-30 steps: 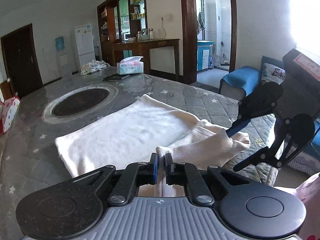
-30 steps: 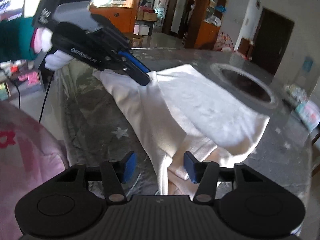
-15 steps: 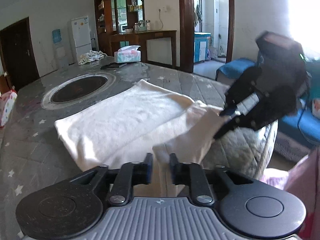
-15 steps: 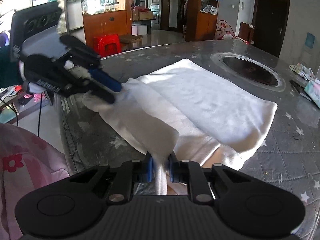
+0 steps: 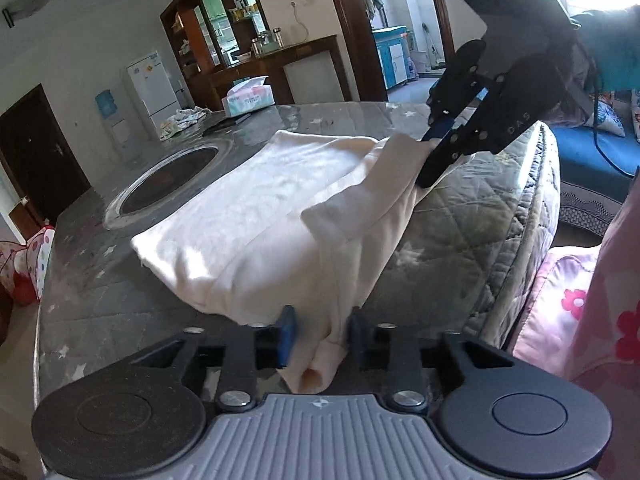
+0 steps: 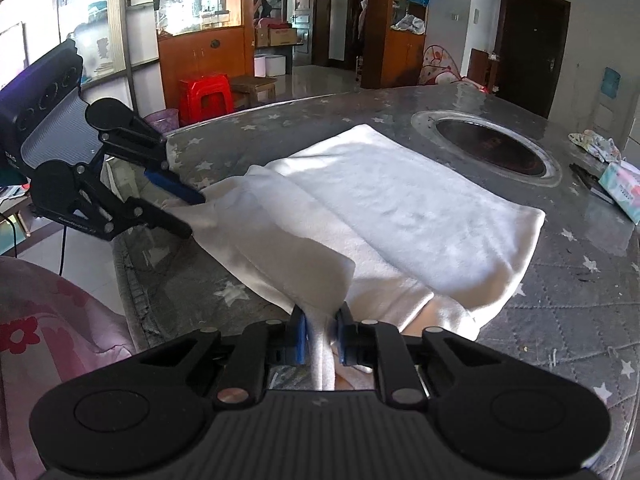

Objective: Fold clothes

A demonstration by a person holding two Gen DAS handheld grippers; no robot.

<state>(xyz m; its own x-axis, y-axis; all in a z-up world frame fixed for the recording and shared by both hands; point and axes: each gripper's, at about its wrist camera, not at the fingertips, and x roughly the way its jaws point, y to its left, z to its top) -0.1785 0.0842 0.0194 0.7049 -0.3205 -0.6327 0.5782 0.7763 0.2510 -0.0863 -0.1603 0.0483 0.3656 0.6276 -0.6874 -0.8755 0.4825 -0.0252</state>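
Note:
A cream garment [image 5: 256, 208] lies partly folded on a grey quilted table cover [image 5: 460, 232] with stars. One long sleeve-like strip of it is lifted along the near edge, stretched between both grippers. My left gripper [image 5: 320, 334] has the strip's rolled end between its pads, and its jaws are closing on it. In the right wrist view that left gripper [image 6: 194, 218] grips the strip's far-left end. My right gripper [image 6: 322, 336] pinches the other end, its jaws still closing, and it shows in the left wrist view [image 5: 424, 158] at the upper right.
A round dark recess [image 6: 492, 148] sits in the table beyond the garment. Past it lie a tissue box [image 5: 248, 98] and a crumpled cloth [image 5: 184, 118]. The table edge drops off near me, beside pink floral clothing [image 5: 592, 312]. Farther back are a red stool [image 6: 206, 94] and a blue sofa [image 5: 580, 152].
My right gripper went from open above the cloth to shut on its edge. My left gripper loosened and regripped the strip's end, moving lower and nearer the edge. The strip now hangs stretched between them.

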